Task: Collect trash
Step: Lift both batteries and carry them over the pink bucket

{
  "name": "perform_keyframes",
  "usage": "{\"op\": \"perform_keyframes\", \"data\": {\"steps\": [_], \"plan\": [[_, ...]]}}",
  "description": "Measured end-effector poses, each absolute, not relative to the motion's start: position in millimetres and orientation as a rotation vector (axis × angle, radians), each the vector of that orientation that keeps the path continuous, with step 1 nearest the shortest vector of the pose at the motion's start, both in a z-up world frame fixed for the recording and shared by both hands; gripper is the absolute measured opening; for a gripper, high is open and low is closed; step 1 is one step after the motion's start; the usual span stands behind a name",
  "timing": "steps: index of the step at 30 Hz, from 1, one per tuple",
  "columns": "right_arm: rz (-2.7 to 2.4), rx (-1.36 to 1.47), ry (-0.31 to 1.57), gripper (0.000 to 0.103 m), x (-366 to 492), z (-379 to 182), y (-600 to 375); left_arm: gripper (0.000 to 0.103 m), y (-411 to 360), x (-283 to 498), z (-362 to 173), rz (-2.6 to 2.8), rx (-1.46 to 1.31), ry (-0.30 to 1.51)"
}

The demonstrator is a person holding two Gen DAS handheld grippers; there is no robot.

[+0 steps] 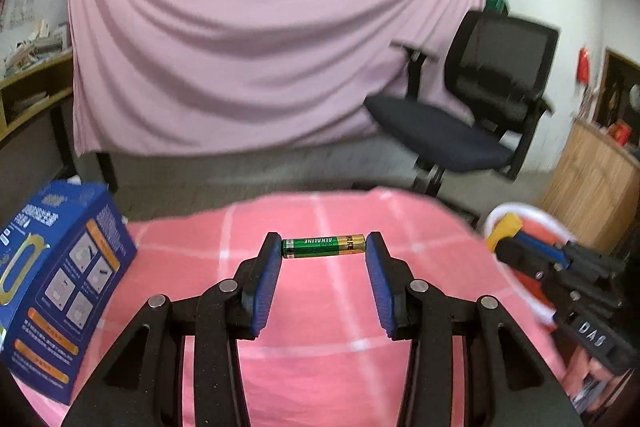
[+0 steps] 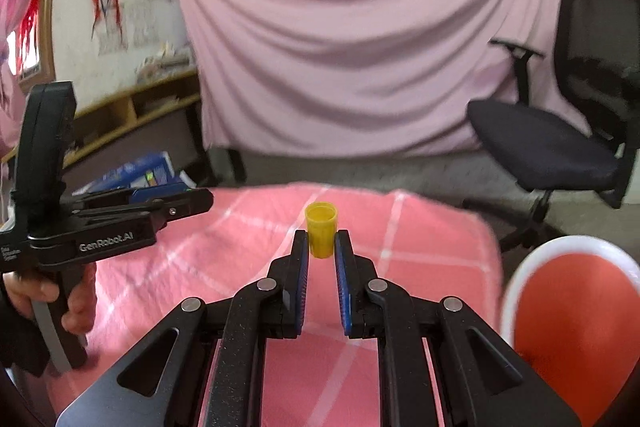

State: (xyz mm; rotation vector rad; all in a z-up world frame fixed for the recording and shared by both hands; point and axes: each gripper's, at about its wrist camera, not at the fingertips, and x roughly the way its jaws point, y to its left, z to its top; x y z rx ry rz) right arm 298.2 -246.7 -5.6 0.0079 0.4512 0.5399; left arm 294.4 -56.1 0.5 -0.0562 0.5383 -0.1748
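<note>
My left gripper [image 1: 324,247] is shut on a green and gold alkaline battery [image 1: 324,246], held crosswise by its two ends above the pink checked table cloth [image 1: 320,307]. My right gripper [image 2: 321,245] is shut on a small yellow cup [image 2: 321,229], held upright above the same cloth [image 2: 360,227]. In the left wrist view the right gripper with the yellow cup [image 1: 505,227] is at the right, over a red bin with a white rim [image 1: 520,211]. The bin [image 2: 576,307] is at the lower right of the right wrist view.
A blue printed box [image 1: 60,287] stands at the table's left edge; it also shows in the right wrist view [image 2: 136,175]. A black office chair [image 1: 480,107] stands beyond the table on the right. A pink sheet [image 1: 260,47] hangs behind. A wooden cabinet [image 1: 592,187] is at the far right.
</note>
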Motion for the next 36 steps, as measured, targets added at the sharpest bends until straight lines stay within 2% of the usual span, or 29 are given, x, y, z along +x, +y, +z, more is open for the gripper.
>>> {"op": "perform_keyframes", "data": {"steps": [7,17,25,36], "plan": [[0.422,0.062,0.255,0.011,272.5,16.7,-287.7,0.038,-97.1,268.9,30.5,-0.230,-0.053,0.350],[0.255,0.121,0.055,0.011,244.1,40.7,-340.0,0.038,-152.1,258.2,60.1,-0.343,-0.027,0.197],[0.170,0.176,0.034,0.011,238.5,38.7,-378.4,0.038,-191.8,256.2,70.0,-0.424,0.021,0.172],[0.098,0.214,0.101,0.011,244.9,22.3,-407.2,0.038,-236.2,275.5,53.4,-0.483,0.019,0.258]]}}
